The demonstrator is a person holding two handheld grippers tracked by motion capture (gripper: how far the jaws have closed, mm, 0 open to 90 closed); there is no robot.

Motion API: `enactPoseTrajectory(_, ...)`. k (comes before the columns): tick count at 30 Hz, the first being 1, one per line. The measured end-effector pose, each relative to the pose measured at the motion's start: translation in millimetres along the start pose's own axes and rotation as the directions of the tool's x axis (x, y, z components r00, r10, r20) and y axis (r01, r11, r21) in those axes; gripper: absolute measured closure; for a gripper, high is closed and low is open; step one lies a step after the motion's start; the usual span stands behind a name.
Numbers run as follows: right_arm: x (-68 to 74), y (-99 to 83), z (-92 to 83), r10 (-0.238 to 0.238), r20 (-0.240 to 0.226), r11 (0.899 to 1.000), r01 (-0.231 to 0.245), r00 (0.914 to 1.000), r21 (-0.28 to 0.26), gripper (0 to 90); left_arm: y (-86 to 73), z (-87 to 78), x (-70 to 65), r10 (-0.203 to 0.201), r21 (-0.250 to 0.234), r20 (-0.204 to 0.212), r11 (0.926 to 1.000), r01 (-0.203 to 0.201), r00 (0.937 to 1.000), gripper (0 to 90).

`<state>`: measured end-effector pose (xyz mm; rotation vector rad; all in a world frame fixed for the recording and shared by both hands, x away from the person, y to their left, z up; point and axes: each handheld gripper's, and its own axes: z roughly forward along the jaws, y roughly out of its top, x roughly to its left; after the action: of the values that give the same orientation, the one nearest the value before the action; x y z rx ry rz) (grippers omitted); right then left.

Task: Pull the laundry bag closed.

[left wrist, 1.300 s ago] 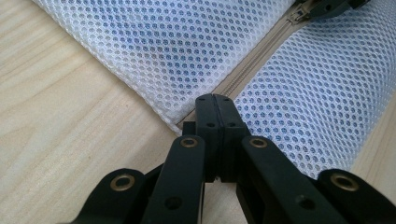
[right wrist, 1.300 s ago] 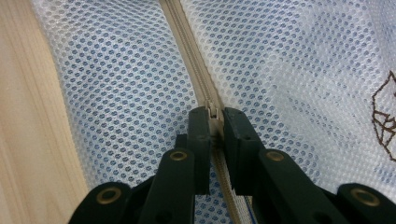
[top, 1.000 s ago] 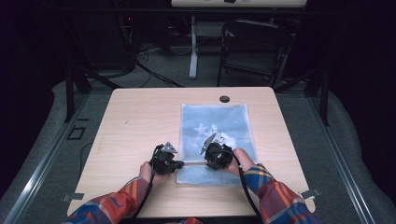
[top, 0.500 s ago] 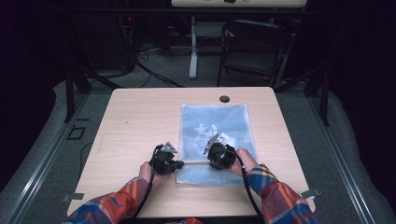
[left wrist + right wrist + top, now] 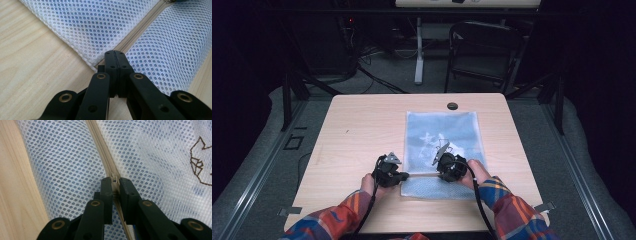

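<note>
Dark floor, cables and a folding chair [image 5: 484, 55] ring the pale wooden worktop [image 5: 362, 130], and on its right half lies the white mesh bag [image 5: 444, 135], flat, with blue showing through the netting and a beige zipper [image 5: 100, 142] running across its near end. I judge the step to be working that zipper along.

From the left gripper view, my left gripper [image 5: 115, 53] has its fingers pressed fully together at the bag's near-left corner, right where the zipper tape ends; whether cloth is actually caught between them I cannot tell, since the tips hide it. From the right gripper view, my right gripper [image 5: 114, 181] has its fingers clamped on the zipper slider [image 5: 114, 179], the small beige piece standing between the two pads.

To do this well, I would keep the left side anchored so the tape stays taut, then draw the slider straight along the line of the teeth, low to the worktop, without lifting or twisting. Mesh is limp, so any slack could bunch up ahead of the slider and jam it.

Seen from above, both forearms come in from the near edge. The left hand [image 5: 371, 182] and right hand [image 5: 477, 172] hold their grippers low, angled inward towards each other.
</note>
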<state>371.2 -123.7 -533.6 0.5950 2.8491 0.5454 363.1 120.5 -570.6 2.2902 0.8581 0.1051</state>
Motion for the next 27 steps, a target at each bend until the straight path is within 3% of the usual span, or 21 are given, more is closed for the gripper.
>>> enactPoseTrajectory(27,-7.6,-20.3,-12.6,0.036,0.015,0.999,-0.036,0.9992,0.016,81.9,0.4,0.0,-0.5,0.010,0.004,-0.004,0.9999,-0.010,0.9999,89.9)
